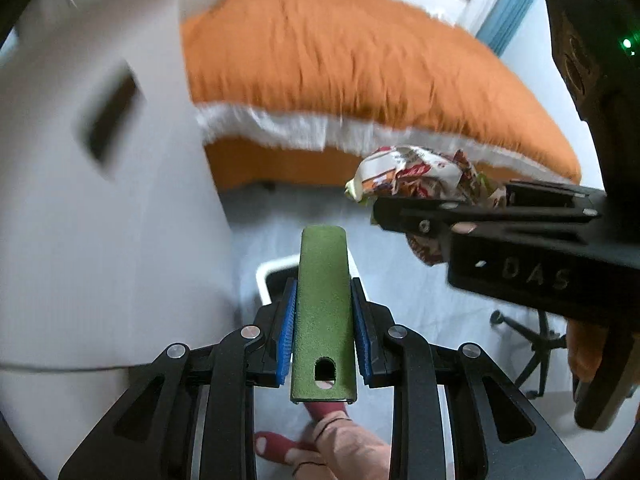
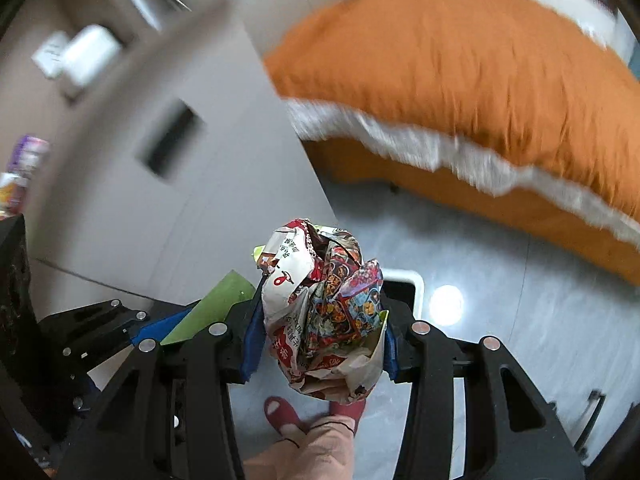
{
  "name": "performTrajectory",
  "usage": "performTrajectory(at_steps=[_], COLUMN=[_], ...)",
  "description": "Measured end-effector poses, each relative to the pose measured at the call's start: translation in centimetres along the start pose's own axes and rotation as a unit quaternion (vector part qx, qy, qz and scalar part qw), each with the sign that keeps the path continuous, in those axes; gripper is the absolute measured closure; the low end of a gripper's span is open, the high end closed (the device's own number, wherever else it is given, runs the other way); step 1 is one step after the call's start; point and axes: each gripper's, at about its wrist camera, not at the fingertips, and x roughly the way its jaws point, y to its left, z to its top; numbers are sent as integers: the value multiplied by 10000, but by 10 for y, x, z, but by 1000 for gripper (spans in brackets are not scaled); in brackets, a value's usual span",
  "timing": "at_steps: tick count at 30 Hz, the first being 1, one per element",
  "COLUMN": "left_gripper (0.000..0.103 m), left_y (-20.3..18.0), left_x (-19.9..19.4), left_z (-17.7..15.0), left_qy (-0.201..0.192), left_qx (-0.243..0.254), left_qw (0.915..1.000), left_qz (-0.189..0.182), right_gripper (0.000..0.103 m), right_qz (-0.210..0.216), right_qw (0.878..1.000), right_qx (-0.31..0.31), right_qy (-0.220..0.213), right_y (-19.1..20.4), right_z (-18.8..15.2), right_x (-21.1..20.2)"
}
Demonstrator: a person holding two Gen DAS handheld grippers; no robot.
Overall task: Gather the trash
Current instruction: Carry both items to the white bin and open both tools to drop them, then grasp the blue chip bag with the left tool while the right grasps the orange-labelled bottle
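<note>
My left gripper (image 1: 323,316) is shut on a flat green rectangular piece (image 1: 323,304) with a keyhole slot, held between its blue pads. My right gripper (image 2: 320,320) is shut on a crumpled bundle of printed snack wrappers (image 2: 324,300). In the left wrist view the right gripper (image 1: 400,208) reaches in from the right with the wrappers (image 1: 416,176) sticking out. In the right wrist view the green piece (image 2: 216,304) and the left gripper show at lower left. A white-rimmed bin with a dark inside (image 1: 276,280) stands on the floor below; its rim also shows behind the wrappers (image 2: 404,280).
A bed with an orange cover (image 1: 352,60) and a white fringe fills the background. A white cabinet (image 1: 100,200) stands at left. The person's red slippers (image 2: 284,412) are on the pale floor. An office chair base (image 1: 532,340) is at right.
</note>
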Motion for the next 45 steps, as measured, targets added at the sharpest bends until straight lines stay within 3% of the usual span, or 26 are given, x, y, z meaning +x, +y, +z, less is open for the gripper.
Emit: performTrajectory(at_steps=[4, 9, 10, 11, 12, 19, 26, 32, 45], left_gripper=[78, 77, 68, 50, 3, 5, 5, 5, 5], left_y=[2, -6, -3, 0, 4, 18, 18, 11, -9], left_x=[84, 172, 188, 203, 218, 245, 213, 158, -43], left_z=[-6, -37, -43, -49, -50, -65, -48, -31, 17], left_qy=[384, 749, 804, 879, 921, 936, 728, 421, -878], left_qx=[-58, -47, -97, -150, -177, -309, -406, -504, -607], left_qw=[9992, 9970, 9964, 9956, 9953, 9951, 9965, 9978, 9940], left_qz=[-111, -182, -248, -281, -228, 41, 64, 75, 245], right_gripper=[56, 53, 42, 17, 8, 5, 5, 5, 5], right_qz=[29, -50, -106, -139, -201, -422, -384, -385, 59], right_qw=[9992, 9975, 9968, 9964, 9961, 9936, 9955, 9978, 9968], right_qx=[180, 256, 274, 300, 340, 338, 302, 176, -88], right_qy=[365, 653, 740, 782, 788, 991, 808, 505, -789], right_y=[-38, -72, -79, -83, -88, -101, -90, -71, 1], right_z=[-19, -44, -50, -52, -54, -73, -57, -37, 14], right_x=[75, 154, 170, 178, 187, 210, 176, 123, -65])
